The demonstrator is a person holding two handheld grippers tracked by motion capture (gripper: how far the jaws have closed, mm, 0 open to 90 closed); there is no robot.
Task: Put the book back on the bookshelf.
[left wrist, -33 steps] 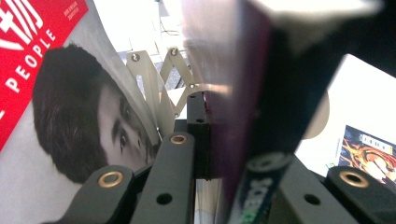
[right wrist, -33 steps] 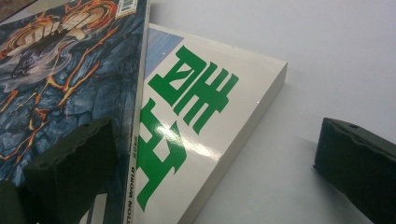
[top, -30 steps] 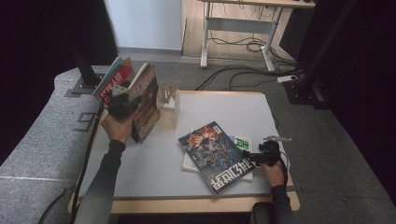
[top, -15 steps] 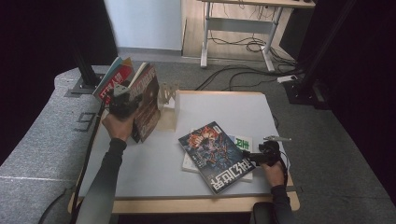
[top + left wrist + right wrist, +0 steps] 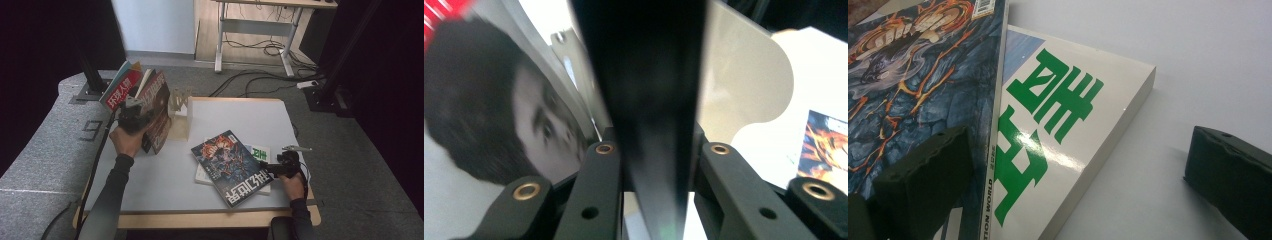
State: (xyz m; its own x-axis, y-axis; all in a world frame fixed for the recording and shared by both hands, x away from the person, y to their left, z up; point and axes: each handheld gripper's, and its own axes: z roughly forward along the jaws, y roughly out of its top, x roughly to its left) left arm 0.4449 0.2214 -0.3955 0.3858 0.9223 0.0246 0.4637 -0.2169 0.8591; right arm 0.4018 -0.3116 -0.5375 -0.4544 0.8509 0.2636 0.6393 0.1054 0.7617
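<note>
1. A dark magazine (image 5: 159,112) is clamped upright in the left gripper (image 5: 134,116), its jaws just easing, at ten o'clock on the counter (image 5: 150,185).
2. The right gripper (image 5: 280,167) is held with jaws apart by the stacked magazines (image 5: 231,167) at four o'clock.

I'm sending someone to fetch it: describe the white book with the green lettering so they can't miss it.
Start at the grey table and go to its near right part, where the right gripper rests. Two publications are stacked there; the white book is the lower one, lying flat under the dark magazine with the fiery blue cover. Its plain white cover with large green characters marks it.
</note>
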